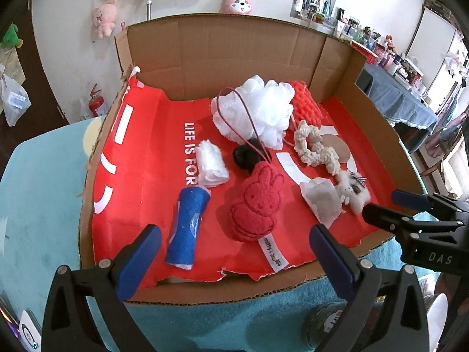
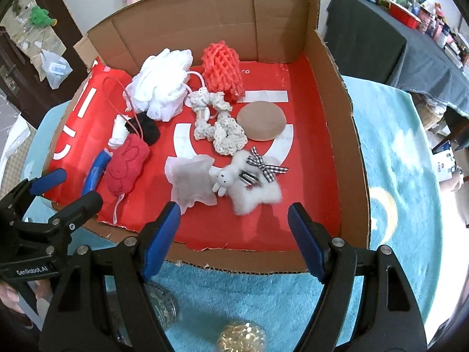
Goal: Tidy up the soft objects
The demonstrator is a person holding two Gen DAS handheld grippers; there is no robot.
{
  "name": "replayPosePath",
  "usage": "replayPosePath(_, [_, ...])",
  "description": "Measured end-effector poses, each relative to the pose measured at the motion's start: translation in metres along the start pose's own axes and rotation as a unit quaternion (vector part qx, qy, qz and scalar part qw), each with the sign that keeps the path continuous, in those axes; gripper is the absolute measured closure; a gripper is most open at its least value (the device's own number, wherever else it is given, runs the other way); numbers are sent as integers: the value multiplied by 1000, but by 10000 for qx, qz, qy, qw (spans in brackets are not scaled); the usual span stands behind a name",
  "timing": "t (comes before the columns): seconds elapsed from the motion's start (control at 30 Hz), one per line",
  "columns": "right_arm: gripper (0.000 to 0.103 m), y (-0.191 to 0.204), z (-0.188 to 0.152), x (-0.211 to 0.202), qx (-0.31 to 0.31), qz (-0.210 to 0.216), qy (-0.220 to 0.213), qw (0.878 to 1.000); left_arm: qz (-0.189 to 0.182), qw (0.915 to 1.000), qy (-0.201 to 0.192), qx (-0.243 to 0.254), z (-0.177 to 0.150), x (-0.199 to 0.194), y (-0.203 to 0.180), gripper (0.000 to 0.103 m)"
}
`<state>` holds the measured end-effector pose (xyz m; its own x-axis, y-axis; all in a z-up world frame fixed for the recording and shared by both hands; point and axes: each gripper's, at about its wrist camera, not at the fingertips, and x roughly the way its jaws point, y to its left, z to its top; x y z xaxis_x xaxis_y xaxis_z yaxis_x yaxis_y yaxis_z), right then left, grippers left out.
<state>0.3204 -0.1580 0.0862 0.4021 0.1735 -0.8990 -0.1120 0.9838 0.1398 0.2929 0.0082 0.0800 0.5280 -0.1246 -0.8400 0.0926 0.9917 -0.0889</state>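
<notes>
Cardboard box [image 1: 96, 158], red-lined, on table with teal cover [image 1: 38, 176]. Contents: white mesh pouf [image 1: 258, 108], orange foam net [image 2: 222, 70], crocheted cord [image 2: 217, 120], red rabbit plush [image 1: 255, 202], blue roll [image 1: 186, 228], fluffy white charm [image 2: 252, 187]. Left hand-held gripper [image 1: 234, 258] and right hand-held gripper [image 2: 234, 234]: both spread, empty, above the box's near edge.

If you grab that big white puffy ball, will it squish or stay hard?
The white mesh bath puff would probably squish flat, since it is all loose ruffled netting. It looks very light for its size. Its pink cord loop might drag or snag on the cream crochet piece beside it.
</notes>
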Motion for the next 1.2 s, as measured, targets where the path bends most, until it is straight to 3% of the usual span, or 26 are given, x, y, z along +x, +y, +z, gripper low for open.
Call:
replayPosePath(0.47, [28,1,-3,10,-46,-154,102,9998,45,9997,196,-99,-1,8,1,0])
replayPosePath(1.2, [28,3,-5,11,-76,-127,112,9998,58,9997,196,-137,-2,8,3,0])
